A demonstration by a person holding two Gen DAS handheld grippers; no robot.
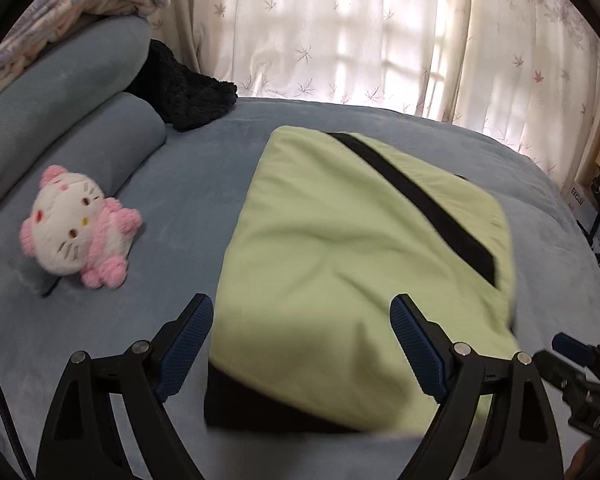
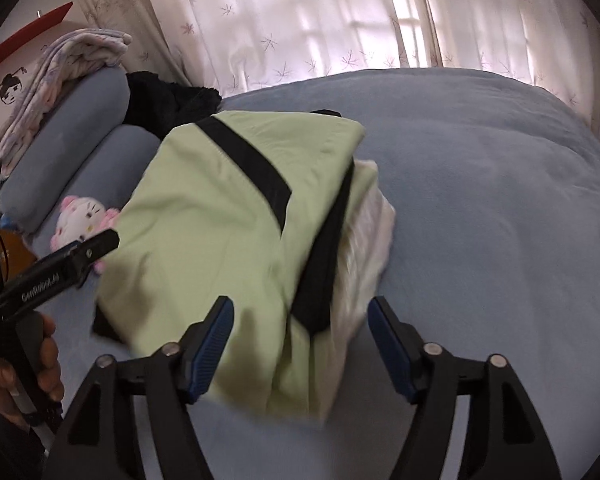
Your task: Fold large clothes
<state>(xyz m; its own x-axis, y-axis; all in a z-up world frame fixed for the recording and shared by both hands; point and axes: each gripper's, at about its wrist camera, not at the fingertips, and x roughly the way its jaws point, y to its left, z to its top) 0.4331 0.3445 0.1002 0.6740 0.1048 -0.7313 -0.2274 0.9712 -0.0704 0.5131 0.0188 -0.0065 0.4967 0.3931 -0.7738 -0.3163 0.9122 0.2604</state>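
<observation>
Garment: we see the pale green padded jacket with black trim (image 1: 340, 248) lying as a compact folded bundle in the middle of the grey-blue velvety bed cover (image 1: 220, 160), a black stripe running diagonally across its top.
Progress: we judge the fold nearly or wholly done; the bundle looks roughly rectangular, with a white lining layer (image 2: 364, 240) bulging out at its right edge.
Left to do: we think only tidying that lining and squaring the near corner may remain.
Left gripper (image 1: 302, 312): we see its blue-padded jaws spread wide over the near end of the bundle, gripping nothing; whether a pad brushes the cloth we cannot tell.
Right gripper (image 2: 300, 316): we see its jaws also standing wide apart, straddling the near right corner of the jacket, with no cloth pinched.
Surroundings: pink and white plush cat toy (image 1: 76, 236) lies to the left, well apart from the jacket; black fuzzy cloth (image 1: 188, 92) sits far left by the grey-blue bolster pillows (image 1: 60, 128).
</observation>
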